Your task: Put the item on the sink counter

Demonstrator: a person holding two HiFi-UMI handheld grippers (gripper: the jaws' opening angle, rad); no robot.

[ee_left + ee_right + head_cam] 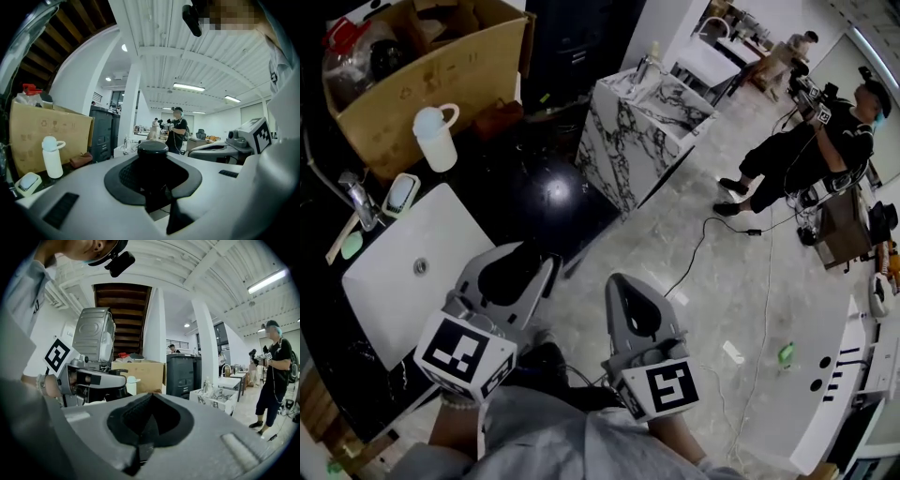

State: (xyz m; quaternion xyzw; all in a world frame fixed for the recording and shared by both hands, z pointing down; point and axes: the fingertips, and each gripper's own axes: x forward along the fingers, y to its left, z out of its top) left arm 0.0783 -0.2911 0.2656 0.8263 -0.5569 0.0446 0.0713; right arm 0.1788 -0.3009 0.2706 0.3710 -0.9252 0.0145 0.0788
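A black round-capped item (152,149) is clamped between the fingers of the left gripper (514,269), at the 3 o'clock edge of the sink (394,277). The fingers of the right gripper (626,295) are closed together, empty. Carrying is judged under way: the worktop (517,180) at 12 o'clock must be reached, the white jug (436,141) and cardboard box (431,80) avoided.

Black item gripped above the sink counter, not yet set down.

The item (152,149) is dark with a rounded, dome-like cap and stands upright between the jaws of the left gripper (517,262), which press on it. It is held over the near right edge of the white basin (403,267) set in the glossy black sink counter (520,183).
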